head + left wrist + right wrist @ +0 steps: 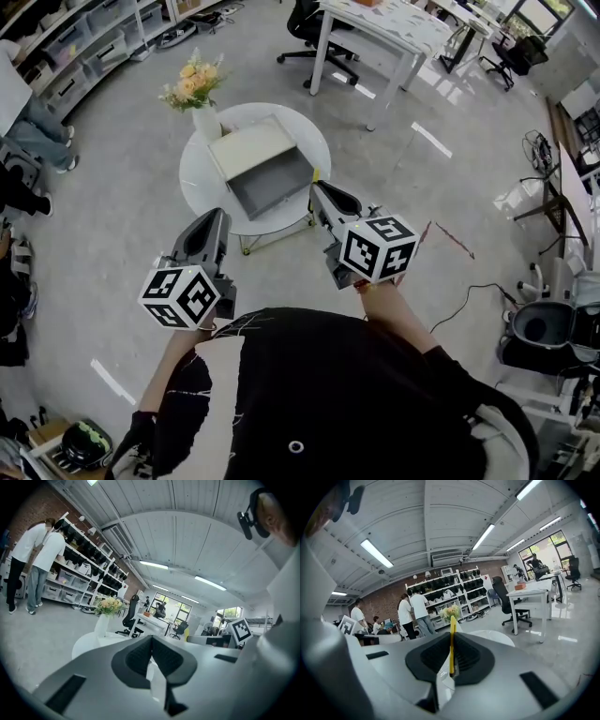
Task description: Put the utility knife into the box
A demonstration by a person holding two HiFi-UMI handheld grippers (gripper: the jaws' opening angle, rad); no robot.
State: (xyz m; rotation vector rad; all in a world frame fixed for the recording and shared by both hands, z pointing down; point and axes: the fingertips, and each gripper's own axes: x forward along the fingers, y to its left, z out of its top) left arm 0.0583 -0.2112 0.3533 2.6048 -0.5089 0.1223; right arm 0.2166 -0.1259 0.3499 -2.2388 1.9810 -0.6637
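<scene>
Your right gripper [319, 192] is clamped on the utility knife [452, 634], a thin yellow bar standing edge-on between its jaws, just beside the open box [272, 183] on the round desk [202, 173]. Your left gripper [216, 220] is closed on nothing. Expect the knife to be light, stiff and probably slick plastic. Keep your hold mid-handle, away from the blade end.

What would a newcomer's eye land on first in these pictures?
An open grey box with a white lid folded back sits on a round white table, next to a white vase of yellow flowers. By the table's right edge, the right gripper clamps a thin yellow utility knife. The left gripper is shut on nothing.
</scene>
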